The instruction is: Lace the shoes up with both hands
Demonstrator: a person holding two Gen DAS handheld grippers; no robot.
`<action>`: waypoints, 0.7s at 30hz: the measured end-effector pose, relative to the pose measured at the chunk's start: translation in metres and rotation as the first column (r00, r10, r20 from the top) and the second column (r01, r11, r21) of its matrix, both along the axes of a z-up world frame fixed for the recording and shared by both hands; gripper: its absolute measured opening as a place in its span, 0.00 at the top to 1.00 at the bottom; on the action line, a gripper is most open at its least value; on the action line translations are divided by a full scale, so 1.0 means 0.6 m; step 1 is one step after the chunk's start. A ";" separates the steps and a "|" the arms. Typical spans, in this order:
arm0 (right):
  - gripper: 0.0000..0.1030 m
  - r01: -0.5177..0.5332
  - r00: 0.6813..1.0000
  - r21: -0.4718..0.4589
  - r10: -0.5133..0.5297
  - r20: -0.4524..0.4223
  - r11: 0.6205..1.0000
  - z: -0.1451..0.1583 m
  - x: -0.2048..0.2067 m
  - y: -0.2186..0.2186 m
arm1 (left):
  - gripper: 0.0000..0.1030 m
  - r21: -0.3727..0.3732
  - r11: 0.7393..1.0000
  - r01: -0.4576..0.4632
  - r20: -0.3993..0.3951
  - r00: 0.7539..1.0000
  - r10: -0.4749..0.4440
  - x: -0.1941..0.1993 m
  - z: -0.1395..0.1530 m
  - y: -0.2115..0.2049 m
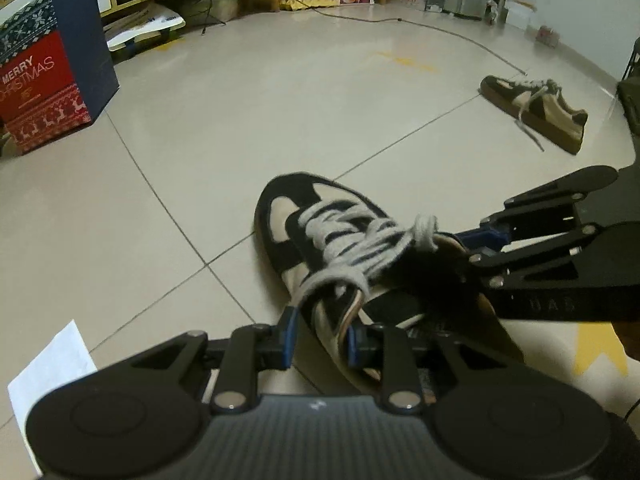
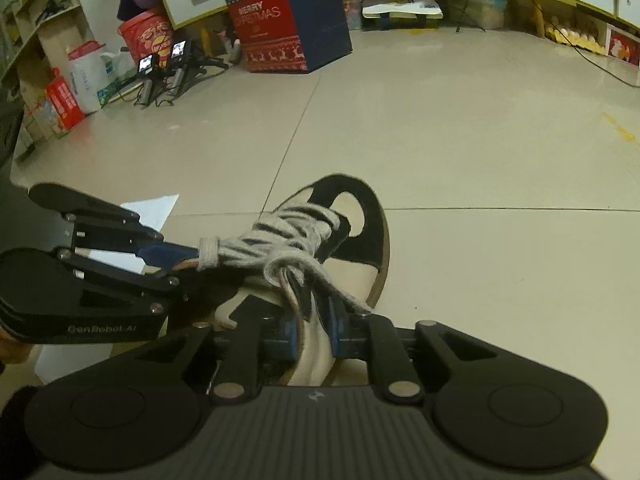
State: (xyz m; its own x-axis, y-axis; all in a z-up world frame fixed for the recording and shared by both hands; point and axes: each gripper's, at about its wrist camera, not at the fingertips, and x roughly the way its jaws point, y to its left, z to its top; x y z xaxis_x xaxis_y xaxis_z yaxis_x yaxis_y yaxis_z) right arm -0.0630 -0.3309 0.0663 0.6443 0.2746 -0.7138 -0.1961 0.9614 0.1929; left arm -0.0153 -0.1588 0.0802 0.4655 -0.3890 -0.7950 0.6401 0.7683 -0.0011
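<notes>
Writing: "MERRY CHRISTMAS" in white on the red front of a gift box [image 2: 286, 20] with dark blue sides and snowflake and reindeer bands; "GenRobot.AI" on the side of the left gripper [image 2: 176, 254].
Shoe: a black and cream suede sneaker [image 1: 304, 232] with a tan sole edge, lying on the tiled floor [image 1: 192, 152] in front of both grippers, toe pointing away from them.
Laces: flat pale grey woven lace [image 1: 360, 248] crossed up the shoe's front, with a loop at each side.
Left gripper jaws: black arms with blue pads, narrowed on the near wall of the shoe and a lace loop between them.
Right gripper [image 2: 314, 330] jaws: narrowed on the cream tongue and a lace strand; in the left view a lace loop hangs round their tip.
Around: a second matching sneaker [image 1: 536, 110] well apart near the wall, laces loose; a white sheet of paper [image 1: 52, 376] on the floor by the left gripper; a black cable [image 1: 460, 36] across the tiles; shelves and boxes along the walls.
</notes>
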 end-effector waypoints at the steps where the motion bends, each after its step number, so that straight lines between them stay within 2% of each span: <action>1: 0.74 0.003 1.000 -0.016 -0.003 0.006 1.000 -0.003 -0.003 0.002 | 0.76 0.008 1.000 -0.005 0.004 1.000 0.005 -0.002 0.000 -0.002; 4: 0.60 0.031 0.999 -0.014 -0.031 -0.017 0.999 -0.023 -0.003 -0.007 | 0.74 0.015 0.999 -0.039 -0.011 0.999 0.039 0.002 0.001 -0.002; 7: 0.55 0.060 0.997 0.054 -0.057 -0.042 0.997 -0.029 -0.001 -0.028 | 0.72 0.018 0.998 -0.062 -0.015 0.998 0.062 0.003 0.000 -0.002; 10: 0.53 0.037 0.999 -0.009 -0.037 -0.019 0.999 -0.025 -0.004 -0.018 | 0.71 0.015 0.997 -0.072 -0.017 0.997 0.072 0.005 0.000 0.001; 15: 0.51 0.045 0.999 0.007 -0.044 -0.028 0.999 -0.029 -0.005 -0.024 | 0.67 0.006 0.996 -0.087 -0.025 0.996 0.087 0.007 -0.002 0.007; 21: 0.44 0.012 1.000 -0.053 -0.013 -0.014 0.999 -0.029 0.002 -0.020 | 0.60 0.003 0.995 -0.097 -0.028 0.995 0.097 0.011 -0.004 0.011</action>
State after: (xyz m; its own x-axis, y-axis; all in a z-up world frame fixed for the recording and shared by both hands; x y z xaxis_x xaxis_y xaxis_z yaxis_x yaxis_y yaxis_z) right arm -0.0619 -0.3431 0.0491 0.6367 0.2283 -0.7365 -0.1815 0.9727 0.1446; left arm -0.0090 -0.1524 0.0777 0.4784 -0.3415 -0.8090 0.5622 0.8268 -0.0165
